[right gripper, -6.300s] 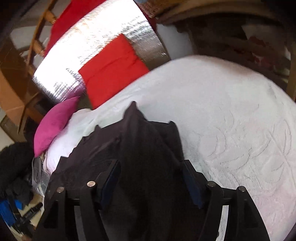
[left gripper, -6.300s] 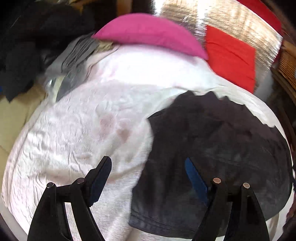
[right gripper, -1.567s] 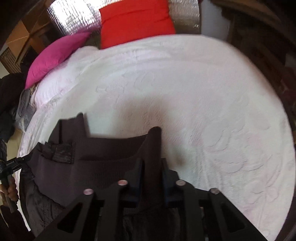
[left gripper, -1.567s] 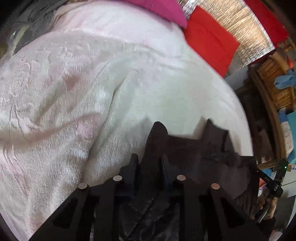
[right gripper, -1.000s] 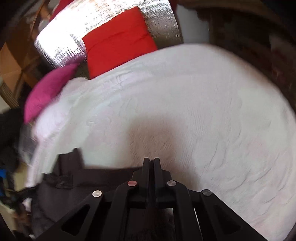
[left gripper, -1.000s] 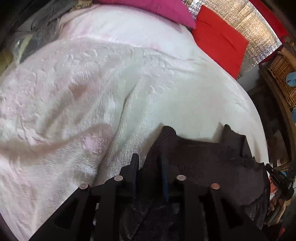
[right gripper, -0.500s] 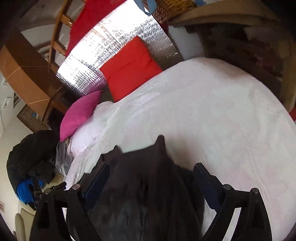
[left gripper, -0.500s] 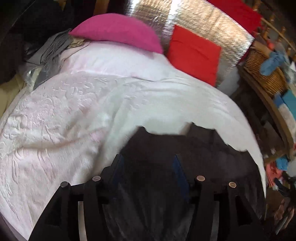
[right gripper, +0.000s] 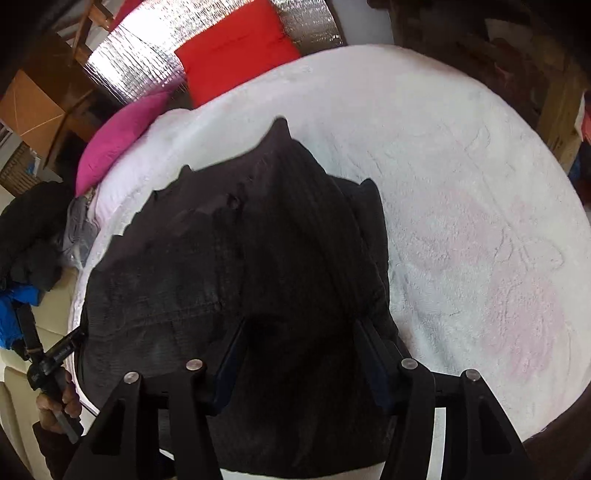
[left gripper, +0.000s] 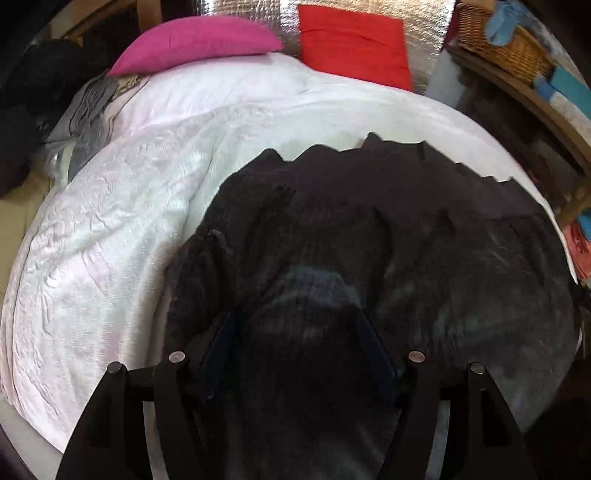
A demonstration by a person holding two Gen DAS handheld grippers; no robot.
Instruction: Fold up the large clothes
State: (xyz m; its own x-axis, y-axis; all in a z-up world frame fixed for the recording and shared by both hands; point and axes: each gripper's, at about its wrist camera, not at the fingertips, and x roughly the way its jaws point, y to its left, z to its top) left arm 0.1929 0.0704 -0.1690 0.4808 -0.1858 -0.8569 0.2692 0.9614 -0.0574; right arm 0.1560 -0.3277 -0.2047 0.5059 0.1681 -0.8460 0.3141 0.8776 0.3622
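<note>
- My left gripper point(left gripper: 299, 347) is matte black, with angular fingers, dark blue inner pads point(left gripper: 218, 347) and round silver rivets.
- My right gripper point(right gripper: 299, 354) is built the same: black frame, blue pads point(right gripper: 371, 354), silver rivets.
- My left hand point(right gripper: 61, 400) grips a black handle.

Soft even daylight, glare on the silver foil panel point(left gripper: 424, 22), dark vignetted corners, strong fisheye bending

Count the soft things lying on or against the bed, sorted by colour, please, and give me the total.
Black garment: 1
Red cushion: 1
Pink pillow: 1
White bedspread: 1
Total: 4
</note>
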